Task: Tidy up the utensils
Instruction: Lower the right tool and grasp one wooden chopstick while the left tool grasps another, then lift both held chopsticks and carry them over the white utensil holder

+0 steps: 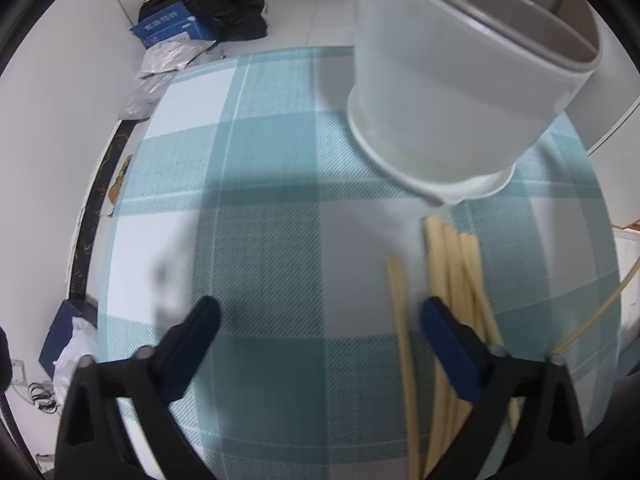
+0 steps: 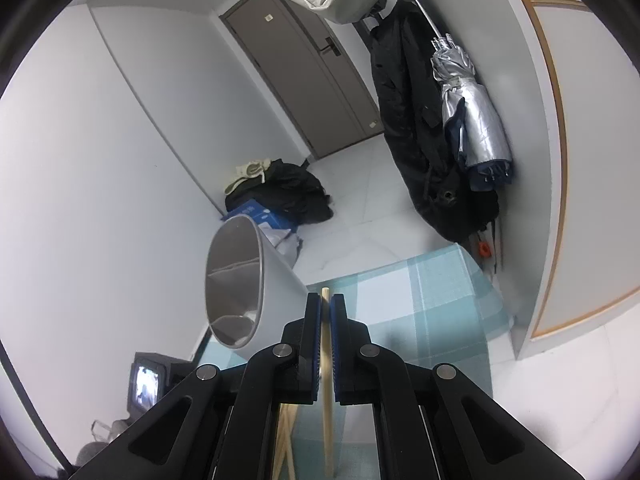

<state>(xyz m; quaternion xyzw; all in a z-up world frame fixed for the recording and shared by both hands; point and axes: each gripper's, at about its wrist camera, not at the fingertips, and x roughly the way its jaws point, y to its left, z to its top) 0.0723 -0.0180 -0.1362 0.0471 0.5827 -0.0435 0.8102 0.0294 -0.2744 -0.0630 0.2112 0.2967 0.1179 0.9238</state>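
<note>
Grey holder (image 1: pixel 460 92) seemingly empty, right claw (image 2: pixel 326 312) gripping chopstick (image 2: pixel 327 380)

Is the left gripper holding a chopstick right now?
No, the left gripper is open and empty above the chopsticks on the tablecloth.

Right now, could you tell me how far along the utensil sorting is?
Early, it seems. No chopstick shows inside the grey holder. The right gripper is shut on one chopstick. The left gripper is open above the loose chopsticks left on the checked cloth.
</note>
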